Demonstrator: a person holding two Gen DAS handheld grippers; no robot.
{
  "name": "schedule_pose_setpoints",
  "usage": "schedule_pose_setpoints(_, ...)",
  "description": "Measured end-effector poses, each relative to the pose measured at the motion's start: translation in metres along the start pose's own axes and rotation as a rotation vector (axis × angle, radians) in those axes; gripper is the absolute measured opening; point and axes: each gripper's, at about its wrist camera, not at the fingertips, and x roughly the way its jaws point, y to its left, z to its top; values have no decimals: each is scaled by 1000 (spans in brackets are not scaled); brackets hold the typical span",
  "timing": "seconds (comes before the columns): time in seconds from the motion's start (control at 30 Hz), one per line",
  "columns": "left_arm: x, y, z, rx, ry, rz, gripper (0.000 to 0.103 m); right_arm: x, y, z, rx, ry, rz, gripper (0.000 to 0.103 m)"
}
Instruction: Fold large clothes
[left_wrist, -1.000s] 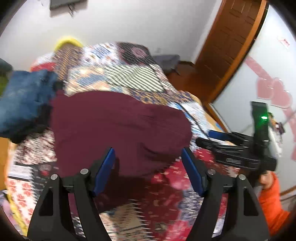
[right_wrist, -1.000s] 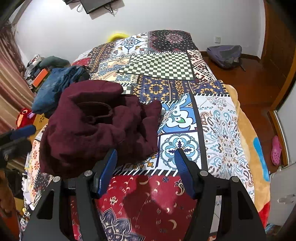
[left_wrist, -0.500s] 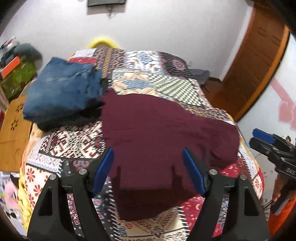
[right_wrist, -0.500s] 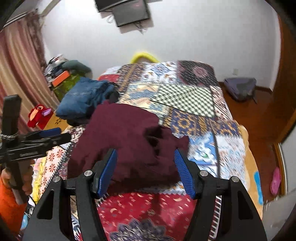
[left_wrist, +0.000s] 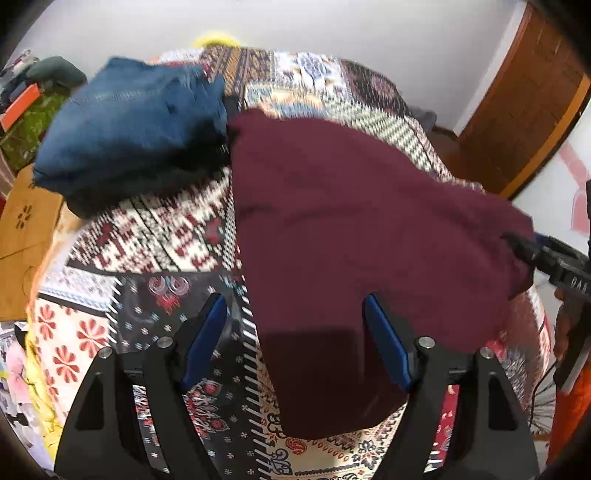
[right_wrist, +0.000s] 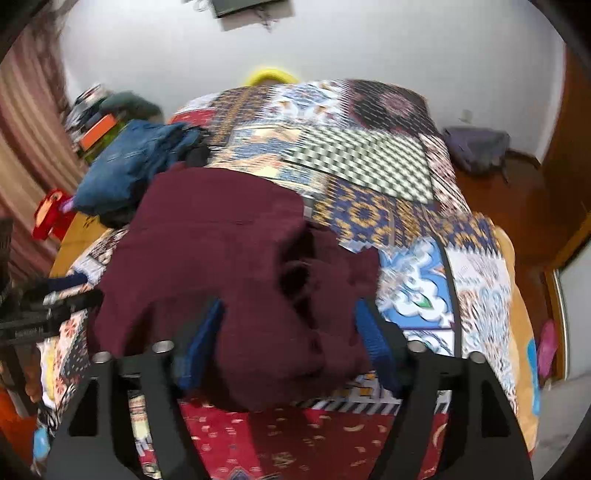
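A large maroon garment (left_wrist: 354, 229) lies bunched on the patchwork bedspread (left_wrist: 155, 236); it also shows in the right wrist view (right_wrist: 229, 258). My left gripper (left_wrist: 295, 336) is open and empty, its jaws over the garment's near left edge. My right gripper (right_wrist: 288, 339) is open and empty, its jaws straddling the garment's near edge. The right gripper also shows at the garment's far right in the left wrist view (left_wrist: 546, 254). The left gripper also shows at the left edge of the right wrist view (right_wrist: 44, 306).
Folded blue jeans (left_wrist: 133, 114) sit on dark clothes at the bed's back left, touching the garment. A wooden stand (left_wrist: 22, 236) is left of the bed. A grey backpack (right_wrist: 476, 147) lies on the floor by the wooden door (left_wrist: 517, 103).
Both grippers moved in closer to the maroon garment, which now fills more of each view. Both stay open.
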Motion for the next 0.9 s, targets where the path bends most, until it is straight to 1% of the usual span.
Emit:
schedule_pose_setpoints(0.07,6,1,-7,-20,-11,3,95,7,-10,-8,-4,16,9,80)
schedule_pose_setpoints(0.1,9,1,-10,-23,-17,8,97,10,-11,-10,1,22,11,81)
schedule_pose_setpoints(0.17,17,-3,-17,-13,-12,8,100,17,-15,-16,6,30,8,87)
schedule_pose_setpoints(0.27,30,-9,-28,0,20,-12,101,18,-15,-17,21,40,10,88)
schedule_pose_setpoints(0.33,33,-14,-32,23,35,-7,101,15,-11,-16,17,41,-7,87)
schedule_pose_setpoints(0.43,23,-20,-31,64,0,41,101,10,-3,-12,-16,37,-48,88)
schedule_pose_setpoints(0.5,15,-19,-26,59,-25,70,101,6,0,-8,-36,38,-64,87)
schedule_pose_setpoints(0.6,-2,-9,-12,10,-93,92,101,0,2,-1,-59,37,-72,87)
schedule_pose_setpoints(0.67,-12,3,-1,-40,-144,102,101,-6,4,4,-79,23,-60,88)
schedule_pose_setpoints(0.73,-17,14,10,-85,-177,107,101,-10,6,8,-97,11,-41,88)
schedule_pose_setpoints(0.83,-14,27,25,-132,-186,115,101,-14,8,18,-124,-11,-9,88)
schedule_pose_setpoints(0.9,-8,39,32,-177,-167,101,101,-13,9,27,-132,-15,27,88)
